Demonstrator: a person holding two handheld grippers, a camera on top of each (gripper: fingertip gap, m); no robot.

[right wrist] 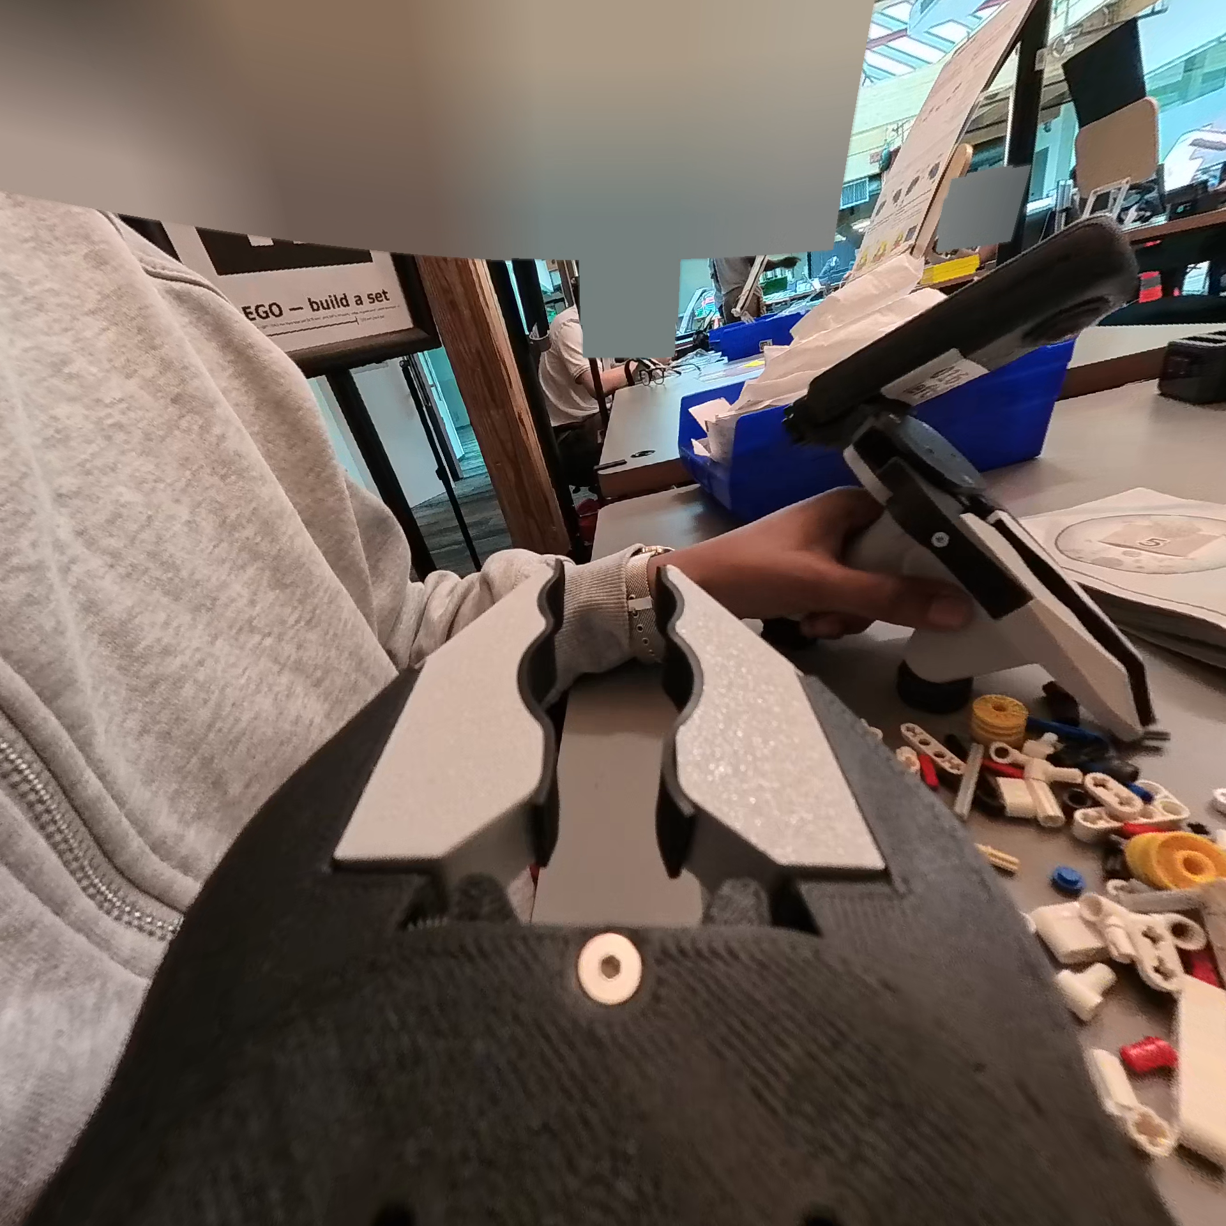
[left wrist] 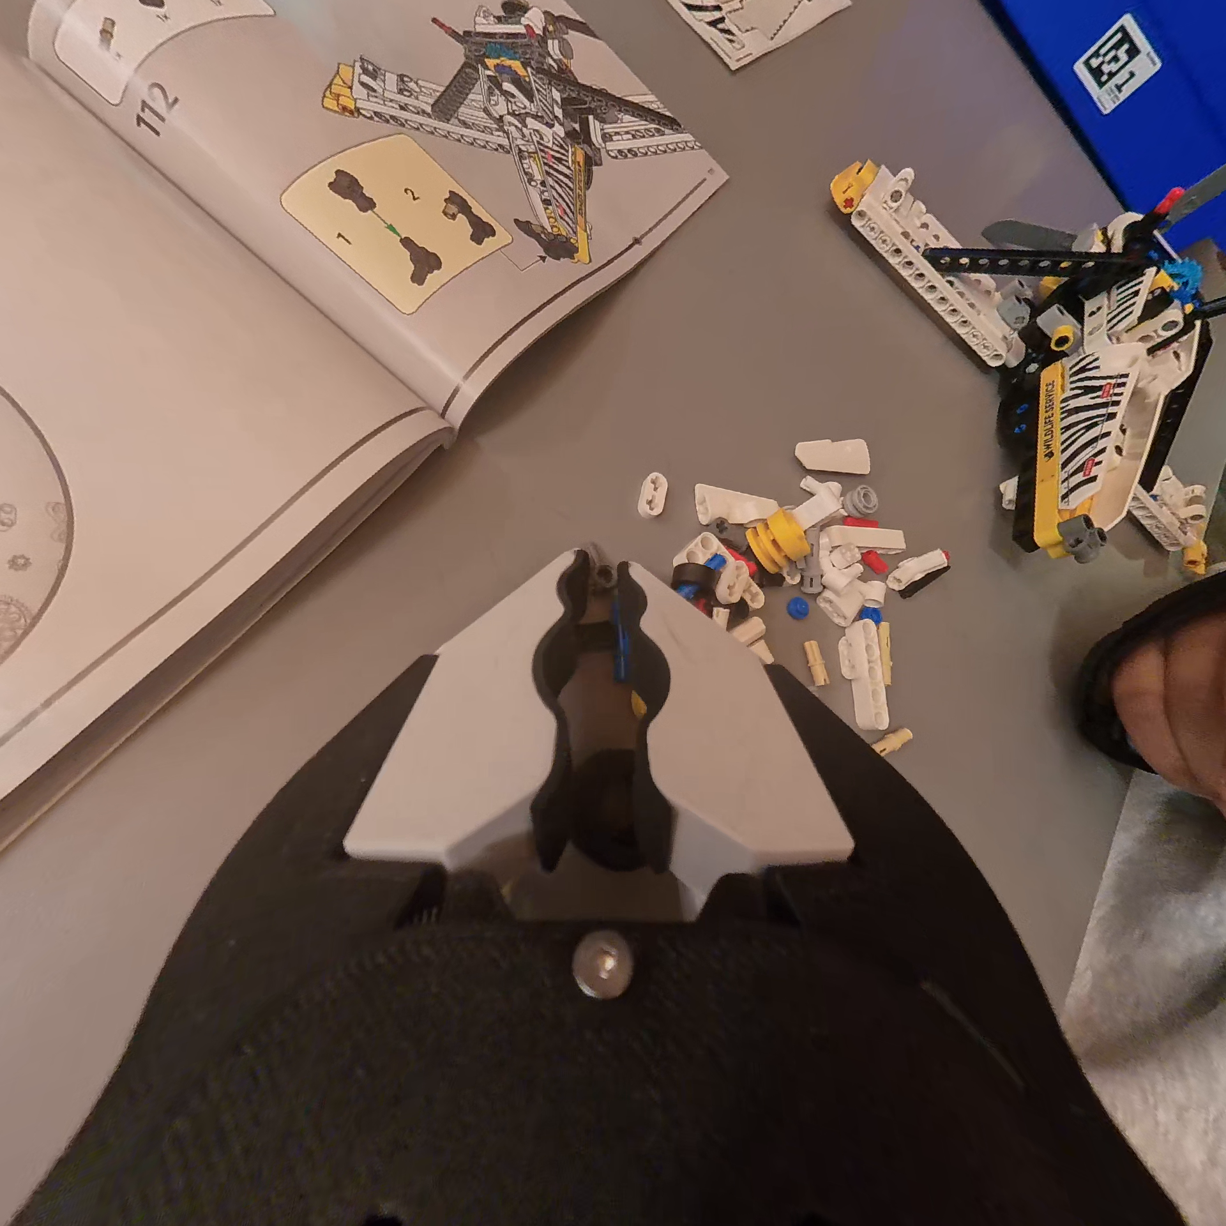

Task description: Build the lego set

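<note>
Yellow, white and zebra-striped, the helicopter model stands largely built on the grey tabletop, though a pile of loose pieces beside it suggests work remains. My left gripper has its jaws nearly closed on a small grey-and-blue piece; my right gripper is parted, holding nothing.

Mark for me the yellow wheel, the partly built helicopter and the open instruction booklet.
yellow wheel (left wrist: 777, 541): left wrist view, on its ribbed rim.
partly built helicopter (left wrist: 1088, 411): left wrist view, on its striped side panel.
open instruction booklet (left wrist: 219, 371): left wrist view, on the near page.
</note>
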